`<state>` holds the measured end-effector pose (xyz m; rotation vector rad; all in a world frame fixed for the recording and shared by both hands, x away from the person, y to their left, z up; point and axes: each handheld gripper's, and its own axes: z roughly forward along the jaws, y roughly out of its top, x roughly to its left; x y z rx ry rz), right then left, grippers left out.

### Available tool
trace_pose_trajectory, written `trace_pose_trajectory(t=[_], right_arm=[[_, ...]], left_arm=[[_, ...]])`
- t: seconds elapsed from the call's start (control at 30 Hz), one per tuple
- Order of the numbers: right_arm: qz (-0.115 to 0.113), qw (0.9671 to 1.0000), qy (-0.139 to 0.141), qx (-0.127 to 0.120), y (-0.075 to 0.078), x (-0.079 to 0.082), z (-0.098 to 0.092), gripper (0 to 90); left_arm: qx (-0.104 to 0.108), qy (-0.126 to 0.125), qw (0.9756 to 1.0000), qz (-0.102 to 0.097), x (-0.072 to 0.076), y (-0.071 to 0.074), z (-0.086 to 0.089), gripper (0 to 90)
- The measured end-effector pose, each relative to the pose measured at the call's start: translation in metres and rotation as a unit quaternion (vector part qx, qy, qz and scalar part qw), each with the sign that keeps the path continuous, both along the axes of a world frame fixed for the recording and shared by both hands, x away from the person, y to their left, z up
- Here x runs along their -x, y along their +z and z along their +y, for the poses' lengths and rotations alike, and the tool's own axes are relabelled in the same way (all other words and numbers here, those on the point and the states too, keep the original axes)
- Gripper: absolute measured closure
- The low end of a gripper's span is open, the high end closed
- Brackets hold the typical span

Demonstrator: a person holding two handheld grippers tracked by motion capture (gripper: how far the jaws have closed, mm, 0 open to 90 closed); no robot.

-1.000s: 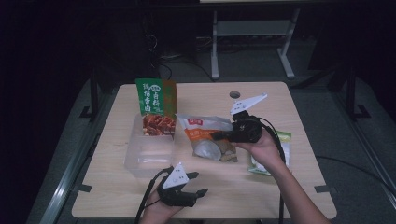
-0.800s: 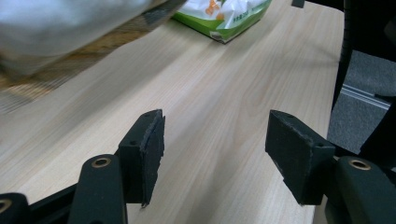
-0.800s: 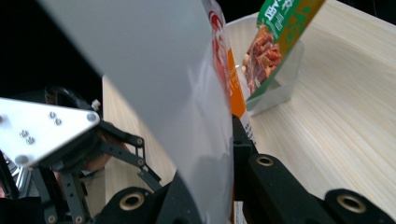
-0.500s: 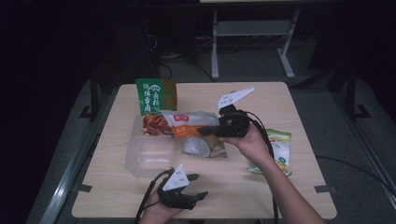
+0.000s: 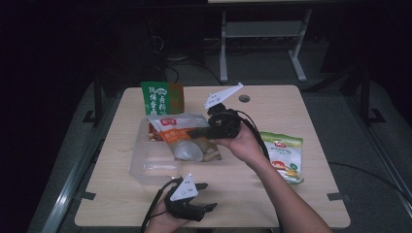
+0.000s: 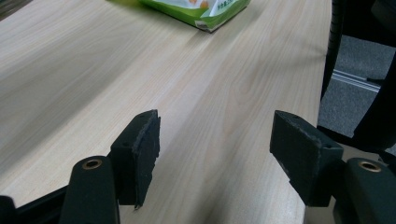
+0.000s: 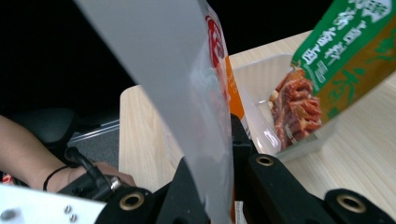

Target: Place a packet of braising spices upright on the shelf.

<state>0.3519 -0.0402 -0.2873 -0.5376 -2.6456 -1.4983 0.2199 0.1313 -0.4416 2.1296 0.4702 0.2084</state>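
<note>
1. My right gripper [image 5: 197, 132], at frame centre in the high view, is clamped on the orange snack pouch [image 5: 182, 141], which hangs over the clear plastic tray [image 5: 145, 167].
2. The right gripper view adds what the high view cannot: the pouch's silvery edge [image 7: 196, 116] pinched tight between both jaws, and red meat on the green packet [image 7: 345, 51] at upper right.
3. My left gripper [image 5: 209, 196], bottom centre, has just been opening its jaws; its own view shows bare wooden table [image 6: 140, 70] between them.
4. A green-and-white bag [image 5: 284, 155] lies right of my forearm.
</note>
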Motion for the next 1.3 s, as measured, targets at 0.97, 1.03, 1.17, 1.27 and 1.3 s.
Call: trace_pose_trajectory(t=[0.97,1.03,1.17,1.27,1.3], right_arm=[[0.03,0.9969,0.07,-0.017,-0.018,-0.011,0.096,90.0],[0.037,0.996,0.079,-0.018,-0.023,-0.013,0.104,90.0],[0.058,0.9942,0.088,-0.022,-0.035,-0.019,0.115,90.0],[0.073,0.9926,0.094,-0.025,-0.047,-0.024,0.123,90.0],[0.081,0.992,0.093,-0.025,-0.052,-0.025,0.125,90.0]], left_arm=[[0.007,-0.005,0.9999,-0.007,0.005,0.0,0.0,32.3],[0.007,-0.007,0.9999,-0.004,0.005,0.0,0.0,32.3],[0.009,-0.007,0.9999,-0.002,0.007,0.0,-0.001,32.1],[0.007,-0.008,0.9999,-0.001,0.009,0.0,-0.002,32.1],[0.008,-0.008,0.9999,-0.004,0.01,0.0,-0.003,32.1]])
